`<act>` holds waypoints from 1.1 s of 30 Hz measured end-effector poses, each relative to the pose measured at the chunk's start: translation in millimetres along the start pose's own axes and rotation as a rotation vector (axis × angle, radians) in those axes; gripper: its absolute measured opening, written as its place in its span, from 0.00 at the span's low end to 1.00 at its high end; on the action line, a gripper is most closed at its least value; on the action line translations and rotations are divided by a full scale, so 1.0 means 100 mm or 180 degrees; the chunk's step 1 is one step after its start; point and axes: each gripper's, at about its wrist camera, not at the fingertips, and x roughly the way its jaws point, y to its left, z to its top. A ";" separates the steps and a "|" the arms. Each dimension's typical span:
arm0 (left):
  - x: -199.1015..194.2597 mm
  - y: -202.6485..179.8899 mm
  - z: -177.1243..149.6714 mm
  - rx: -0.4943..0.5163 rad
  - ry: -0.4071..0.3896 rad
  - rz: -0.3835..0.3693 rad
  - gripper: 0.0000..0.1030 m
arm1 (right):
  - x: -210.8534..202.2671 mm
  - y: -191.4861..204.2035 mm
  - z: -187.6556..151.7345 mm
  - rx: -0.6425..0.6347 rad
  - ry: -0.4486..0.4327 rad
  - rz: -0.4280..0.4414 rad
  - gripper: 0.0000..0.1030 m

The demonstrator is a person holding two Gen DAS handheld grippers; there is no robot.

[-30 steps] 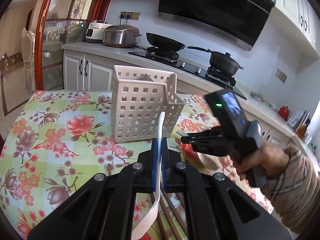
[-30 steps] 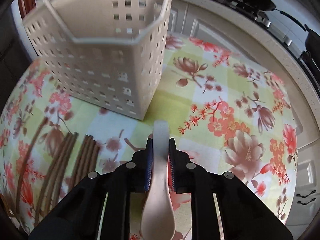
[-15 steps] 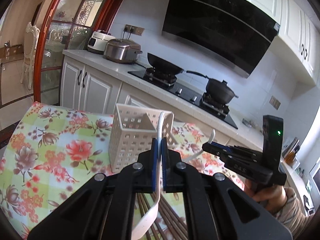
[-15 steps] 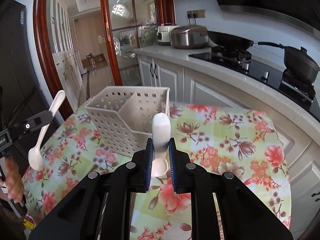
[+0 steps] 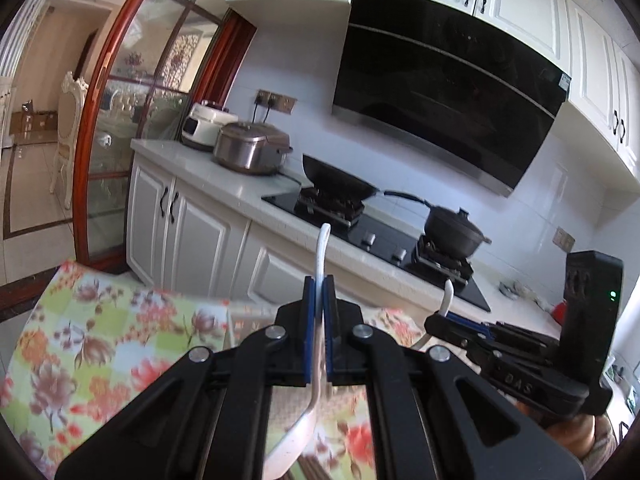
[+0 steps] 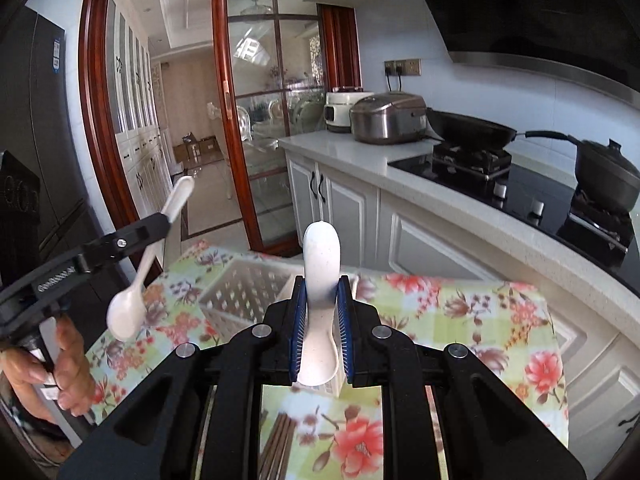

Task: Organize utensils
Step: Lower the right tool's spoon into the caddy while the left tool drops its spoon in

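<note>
Spoons clamped one per tool, left tool (image 5: 319, 300) on thin spoon (image 5: 298, 436), right tool (image 6: 321, 308) on broad spoon (image 6: 320, 280), basket (image 6: 244, 296) partly hidden, chopsticks (image 6: 276, 444) cut off.

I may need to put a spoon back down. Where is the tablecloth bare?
Bare tablecloth lies right of the white basket, toward the cabinets. It is crowded nearer, where brown chopsticks lie below the right gripper.

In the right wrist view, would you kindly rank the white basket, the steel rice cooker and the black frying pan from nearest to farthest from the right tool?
1. White basket: on the floral table, just beyond the right tool, slightly left.
2. Steel rice cooker: on the counter behind.
3. Black frying pan: on the stove, right of the cooker; these two are nearly level, too close to call.
</note>
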 end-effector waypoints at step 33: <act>0.57 0.34 -0.42 -0.0175 0.0022 0.0477 0.12 | 0.78 -0.08 -0.06 0.0045 0.0283 0.0262 0.19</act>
